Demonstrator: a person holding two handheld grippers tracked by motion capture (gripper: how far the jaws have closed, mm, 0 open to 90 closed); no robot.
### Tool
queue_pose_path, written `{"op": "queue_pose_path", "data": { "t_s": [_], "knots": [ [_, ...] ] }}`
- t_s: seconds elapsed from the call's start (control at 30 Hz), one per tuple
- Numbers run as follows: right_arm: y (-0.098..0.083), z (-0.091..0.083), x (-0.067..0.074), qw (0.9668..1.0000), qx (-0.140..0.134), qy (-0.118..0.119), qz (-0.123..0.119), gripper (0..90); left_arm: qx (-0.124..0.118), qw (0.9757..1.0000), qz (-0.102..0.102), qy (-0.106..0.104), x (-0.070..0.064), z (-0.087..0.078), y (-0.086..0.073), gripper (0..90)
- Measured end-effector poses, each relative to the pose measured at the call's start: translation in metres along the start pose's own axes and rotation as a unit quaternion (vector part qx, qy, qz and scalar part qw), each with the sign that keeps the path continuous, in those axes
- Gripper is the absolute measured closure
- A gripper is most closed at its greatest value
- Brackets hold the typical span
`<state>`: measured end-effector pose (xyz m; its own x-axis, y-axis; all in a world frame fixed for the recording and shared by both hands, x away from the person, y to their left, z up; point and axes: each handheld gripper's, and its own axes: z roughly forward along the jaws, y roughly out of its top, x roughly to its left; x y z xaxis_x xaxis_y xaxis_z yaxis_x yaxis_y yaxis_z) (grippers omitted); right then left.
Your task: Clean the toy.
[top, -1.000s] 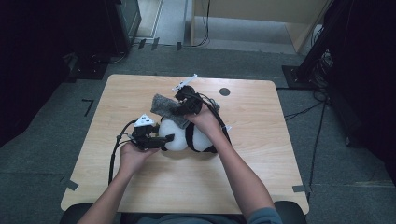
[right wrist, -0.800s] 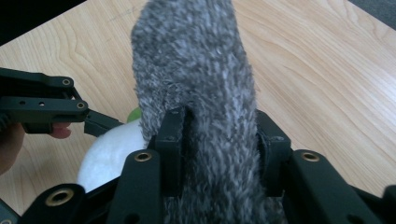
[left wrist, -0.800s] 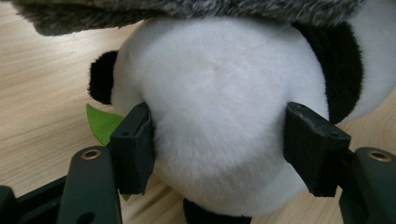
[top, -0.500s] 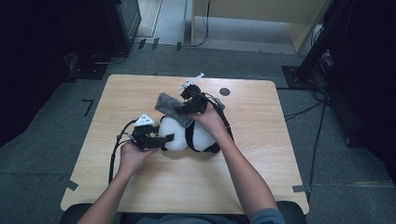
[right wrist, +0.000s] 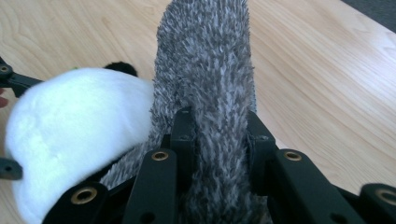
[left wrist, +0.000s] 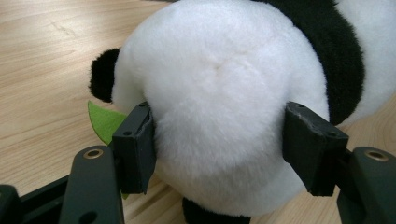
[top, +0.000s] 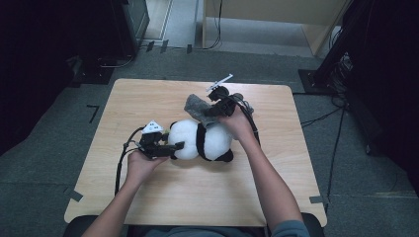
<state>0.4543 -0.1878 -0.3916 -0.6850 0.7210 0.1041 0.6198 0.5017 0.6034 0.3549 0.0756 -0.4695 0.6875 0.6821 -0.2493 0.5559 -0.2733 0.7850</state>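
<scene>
The panda plush (top: 202, 140) sits clamped at its head in your left gripper (top: 175, 145), while your right gripper (top: 207, 112) pinches the grey fuzzy cloth (right wrist: 210, 70).

White panda (top: 210, 139) with black ears and band, green leaf (left wrist: 105, 122) beside; speckled grey fuzzy cloth (right wrist: 210, 84); black tongs (left wrist: 219, 154); pale wood-grain worktop (top: 148, 98).

Both forearms enter from the bottom edge and angle toward the table's middle. The left gripper (top: 170, 146), held level and pointing right, has its jaws clamped on either side of the panda (left wrist: 219, 93) head. The right gripper (top: 207, 114), farther forward and pointing left, has its jaws pinching the grey cloth (right wrist: 210, 84), having just closed further.
</scene>
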Motion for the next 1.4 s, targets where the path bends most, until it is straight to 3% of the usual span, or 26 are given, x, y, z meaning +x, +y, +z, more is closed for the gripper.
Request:
{"op": "queue_pose_path", "data": {
  "t_s": [0.5, 0.63, 0.7, 0.83, 1.03, 1.27, 1.4],
  "knots": [
    [-0.034, -0.030, -0.035, 0.9985, -0.022, -0.024, 0.043, 71.6, -0.003, 1.0000, -0.001, 0.000, 0.000, 0.000, -0.001, 32.2],
    [-0.038, -0.035, -0.039, 0.9981, -0.018, -0.031, 0.050, 73.1, -0.003, 1.0000, -0.001, -0.001, 0.001, 0.000, -0.001, 32.1],
    [-0.037, -0.040, -0.038, 0.9977, -0.029, -0.031, 0.052, 73.6, -0.003, 1.0000, -0.001, -0.001, 0.001, 0.000, -0.001, 32.0],
    [-0.028, -0.052, -0.026, 0.9979, -0.047, -0.030, 0.033, 73.8, -0.006, 1.0000, 0.000, -0.001, 0.001, 0.000, -0.002, 31.9],
    [-0.008, -0.059, 0.007, 0.9976, -0.068, -0.008, 0.002, 73.6, -0.008, 1.0000, 0.001, -0.002, 0.001, 0.000, -0.002, 31.8],
    [0.011, -0.043, 0.048, 0.9969, -0.063, 0.016, -0.043, 73.4, -0.007, 1.0000, 0.003, -0.001, 0.001, 0.000, -0.002, 31.7],
    [0.018, -0.029, 0.067, 0.9963, -0.060, 0.028, -0.055, 73.3, -0.008, 1.0000, 0.002, -0.001, 0.001, 0.000, -0.002, 31.6]
  ]
}}
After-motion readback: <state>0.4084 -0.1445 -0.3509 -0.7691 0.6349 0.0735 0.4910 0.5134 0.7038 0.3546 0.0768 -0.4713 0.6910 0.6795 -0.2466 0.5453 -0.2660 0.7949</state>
